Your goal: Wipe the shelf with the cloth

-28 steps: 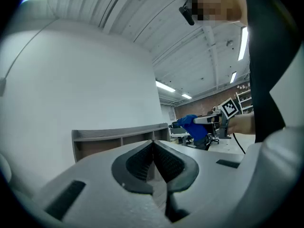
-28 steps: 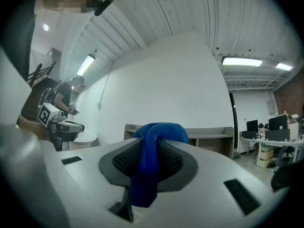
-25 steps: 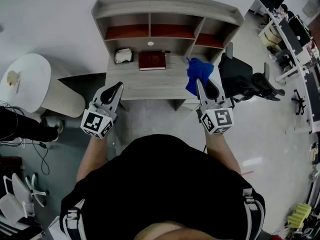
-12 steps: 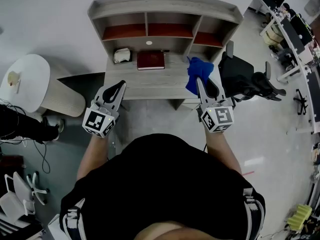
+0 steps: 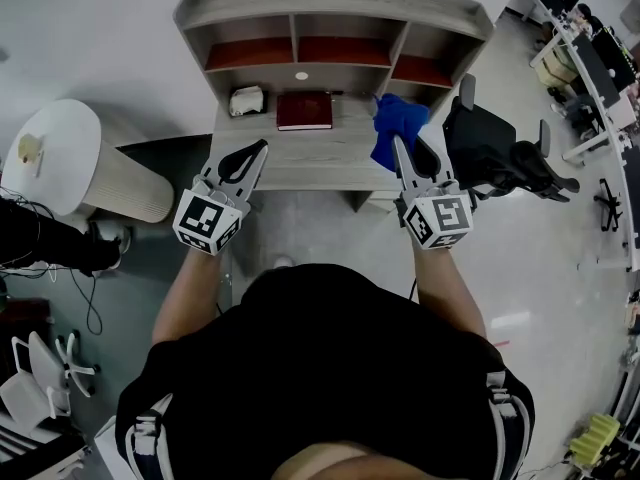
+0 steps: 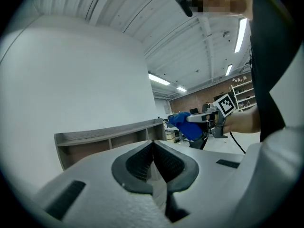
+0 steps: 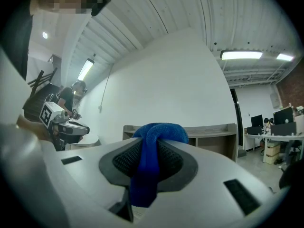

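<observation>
A grey wooden shelf unit (image 5: 330,3) with red-lined compartments stands on a desk (image 5: 300,163) against the wall. My right gripper (image 5: 402,148) is shut on a blue cloth (image 5: 396,130), which bunches up over the desk's right end; in the right gripper view the cloth (image 7: 151,161) hangs between the jaws. My left gripper (image 5: 260,150) hovers above the desk's front left edge, shut and holding nothing (image 6: 153,144). The shelf (image 6: 109,139) shows ahead of it.
A dark red book (image 5: 304,110) and a small white object (image 5: 245,99) lie on the desk below the shelf. A black office chair (image 5: 500,158) stands at the right, a round white table (image 5: 55,158) at the left.
Both grippers have moved forward toward the desk and shelf. The blue cloth stays in the right gripper; the left gripper's tips now reach over the desk's front edge.
</observation>
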A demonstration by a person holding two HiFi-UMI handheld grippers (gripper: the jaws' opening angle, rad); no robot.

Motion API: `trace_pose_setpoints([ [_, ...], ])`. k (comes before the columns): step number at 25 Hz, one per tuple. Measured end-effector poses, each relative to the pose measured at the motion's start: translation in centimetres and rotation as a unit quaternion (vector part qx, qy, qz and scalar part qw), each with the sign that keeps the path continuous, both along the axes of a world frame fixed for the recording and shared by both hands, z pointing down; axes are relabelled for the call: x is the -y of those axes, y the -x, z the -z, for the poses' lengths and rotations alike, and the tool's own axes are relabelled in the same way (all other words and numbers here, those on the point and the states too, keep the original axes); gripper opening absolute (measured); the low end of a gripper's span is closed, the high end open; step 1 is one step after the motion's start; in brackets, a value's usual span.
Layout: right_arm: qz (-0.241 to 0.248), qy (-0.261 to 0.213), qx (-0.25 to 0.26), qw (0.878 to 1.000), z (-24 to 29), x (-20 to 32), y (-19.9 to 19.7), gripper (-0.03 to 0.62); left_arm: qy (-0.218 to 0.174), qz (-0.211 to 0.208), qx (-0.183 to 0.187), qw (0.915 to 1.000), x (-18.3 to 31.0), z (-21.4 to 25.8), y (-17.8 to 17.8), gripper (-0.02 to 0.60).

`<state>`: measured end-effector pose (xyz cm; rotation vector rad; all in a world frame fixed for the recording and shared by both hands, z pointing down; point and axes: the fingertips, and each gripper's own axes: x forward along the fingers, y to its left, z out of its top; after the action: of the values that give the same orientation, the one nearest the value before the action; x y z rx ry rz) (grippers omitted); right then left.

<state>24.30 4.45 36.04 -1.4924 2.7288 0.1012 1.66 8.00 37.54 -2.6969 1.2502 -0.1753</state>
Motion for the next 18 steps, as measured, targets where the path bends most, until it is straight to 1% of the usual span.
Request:
trace_pose_setpoints([
  [7, 0.008, -0.001, -0.008, 1.000, 0.2, 1.7, 2.2, 0.086, -0.002, -0.001, -0.011, 0.9999, 1.3, -0.2, 1.5, 0.015],
  [11, 0.004, -0.001, -0.017, 1.000, 0.3, 3.0, 3.4, 0.086, -0.002, -0.011, -0.017, 0.9998, 2.9, -0.3, 2.2, 0.015],
  [18, -0.011, 0.006, -0.019, 1.000, -0.1, 6.2, 5.4, 0.086, -0.001, -0.025, -0.022, 0.9994, 6.6, -0.2, 4.0, 0.015],
])
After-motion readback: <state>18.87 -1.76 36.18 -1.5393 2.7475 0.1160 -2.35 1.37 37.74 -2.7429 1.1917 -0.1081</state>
